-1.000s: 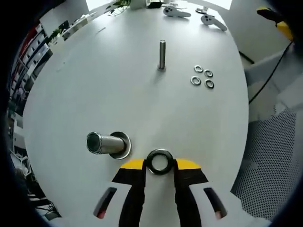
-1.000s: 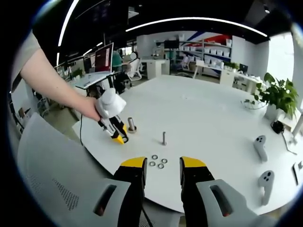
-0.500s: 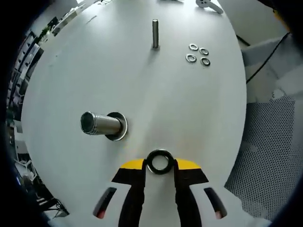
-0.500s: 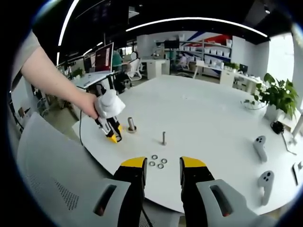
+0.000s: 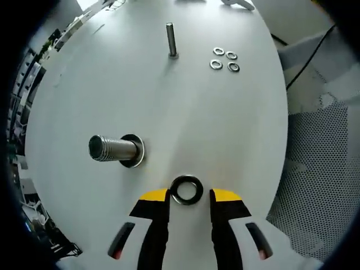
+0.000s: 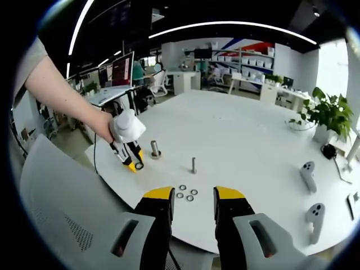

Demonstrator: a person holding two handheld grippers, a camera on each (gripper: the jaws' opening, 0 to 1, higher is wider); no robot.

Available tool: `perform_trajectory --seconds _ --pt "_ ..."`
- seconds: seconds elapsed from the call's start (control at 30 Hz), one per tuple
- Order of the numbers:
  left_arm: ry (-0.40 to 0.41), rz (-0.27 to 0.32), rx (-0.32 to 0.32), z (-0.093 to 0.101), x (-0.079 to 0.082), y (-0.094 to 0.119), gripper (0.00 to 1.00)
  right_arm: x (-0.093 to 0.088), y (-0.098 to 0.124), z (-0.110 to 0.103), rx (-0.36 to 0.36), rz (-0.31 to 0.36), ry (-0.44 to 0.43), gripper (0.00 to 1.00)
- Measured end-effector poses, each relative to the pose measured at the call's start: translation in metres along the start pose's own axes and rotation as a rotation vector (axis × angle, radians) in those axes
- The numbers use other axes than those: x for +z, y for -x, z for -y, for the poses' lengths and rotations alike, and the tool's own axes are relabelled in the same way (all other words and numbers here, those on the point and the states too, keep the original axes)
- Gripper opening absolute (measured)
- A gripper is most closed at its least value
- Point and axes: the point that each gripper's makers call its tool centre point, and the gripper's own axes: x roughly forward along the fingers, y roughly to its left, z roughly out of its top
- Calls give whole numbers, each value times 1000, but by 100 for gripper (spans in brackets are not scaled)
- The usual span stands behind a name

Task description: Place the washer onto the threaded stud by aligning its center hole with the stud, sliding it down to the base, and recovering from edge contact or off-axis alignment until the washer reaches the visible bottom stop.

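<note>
A dark ring washer lies on the white table between the tips of my left gripper. The jaws stand slightly apart from it, with a gap on its right side. Left of the washer and a little beyond it, the thick threaded stud stands on its round base flange. In the right gripper view a hand holds the left gripper just left of that stud, with the washer at its tip. My right gripper hovers open over the table's near edge with nothing between its jaws.
A thin plain stud stands farther out, with several small washers beside it. Two white controllers lie at the table's right. A mesh chair sits by the edge.
The left gripper's jaws have spread a little, and the washer now sits loose between them. The left gripper has drawn back from the thick stud. The right gripper has not moved.
</note>
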Motion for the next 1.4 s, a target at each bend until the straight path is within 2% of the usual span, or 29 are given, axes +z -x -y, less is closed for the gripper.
perform_trajectory --seconds 0.23,0.3,0.43,0.73,0.77,0.8,0.9,1.4 --pt "13 -5 9 0 1 0 26 0 0 0 0 0 2 30" --pt "63 16 10 -1 2 -1 26 0 0 0 0 0 2 30" --pt "112 47 13 -2 2 1 26 0 0 0 1 -1 3 30" --pt "125 24 22 -2 3 0 24 0 0 0 1 -2 7 30" --pt "122 25 20 0 4 0 21 0 0 -1 2 -2 8 30" --pt "85 24 32 -1 6 0 21 0 0 -1 2 -2 8 30" --pt "108 37 23 0 4 0 21 0 0 0 0 0 6 30" --pt "105 60 19 -1 3 0 19 0 0 -1 1 -1 9 30"
